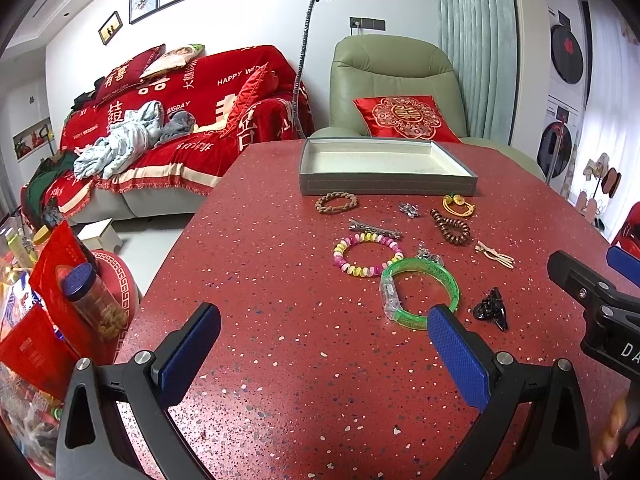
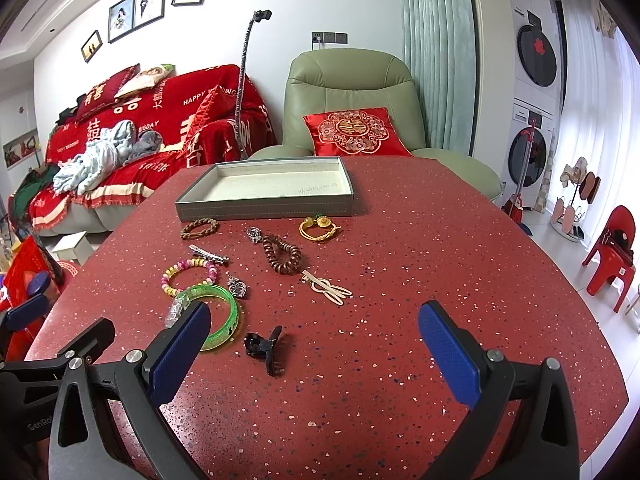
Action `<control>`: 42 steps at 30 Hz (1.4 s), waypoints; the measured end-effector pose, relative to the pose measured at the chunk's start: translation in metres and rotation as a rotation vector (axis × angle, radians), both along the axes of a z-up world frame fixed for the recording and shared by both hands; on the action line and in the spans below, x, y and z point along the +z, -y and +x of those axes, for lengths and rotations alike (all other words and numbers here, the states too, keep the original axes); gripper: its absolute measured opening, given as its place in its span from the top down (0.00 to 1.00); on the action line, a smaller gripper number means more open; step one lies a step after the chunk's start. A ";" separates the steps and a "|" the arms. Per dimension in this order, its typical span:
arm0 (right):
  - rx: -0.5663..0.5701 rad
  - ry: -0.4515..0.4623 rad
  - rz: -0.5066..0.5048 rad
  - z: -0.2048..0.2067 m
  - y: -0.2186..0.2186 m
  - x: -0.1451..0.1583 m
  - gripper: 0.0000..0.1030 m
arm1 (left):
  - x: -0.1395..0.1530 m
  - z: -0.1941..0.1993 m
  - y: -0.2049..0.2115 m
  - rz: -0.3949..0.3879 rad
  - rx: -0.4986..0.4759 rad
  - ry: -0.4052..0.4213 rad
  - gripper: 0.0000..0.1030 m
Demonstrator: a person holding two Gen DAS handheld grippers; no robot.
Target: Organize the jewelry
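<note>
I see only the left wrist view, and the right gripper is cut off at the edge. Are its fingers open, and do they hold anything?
Observer: The right gripper is wide open; nothing sits between its blue fingers.
Operator: What is the small silver thing behind the green plastic bangle?
Observer: A silver heart-shaped pendant, lying beside that bangle.
Operator: What lies ahead of the right gripper's opening?
Observer: The black plastic claw clip, touching neither finger, closer to the left one.
</note>
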State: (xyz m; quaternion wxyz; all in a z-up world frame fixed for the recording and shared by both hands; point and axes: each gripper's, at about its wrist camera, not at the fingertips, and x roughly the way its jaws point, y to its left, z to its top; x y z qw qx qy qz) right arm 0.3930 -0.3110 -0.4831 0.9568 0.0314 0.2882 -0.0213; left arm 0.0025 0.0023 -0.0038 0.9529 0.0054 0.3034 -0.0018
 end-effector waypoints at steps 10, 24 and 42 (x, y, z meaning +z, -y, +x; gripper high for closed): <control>0.002 0.000 0.000 0.000 -0.001 -0.001 0.00 | -0.001 0.000 0.000 -0.004 0.000 0.010 0.00; 0.002 -0.003 0.001 0.000 -0.002 -0.001 0.00 | -0.003 0.001 0.000 0.012 -0.006 0.028 0.00; 0.010 -0.012 0.005 -0.002 -0.009 -0.004 0.00 | -0.003 0.001 0.000 0.008 -0.007 0.035 0.00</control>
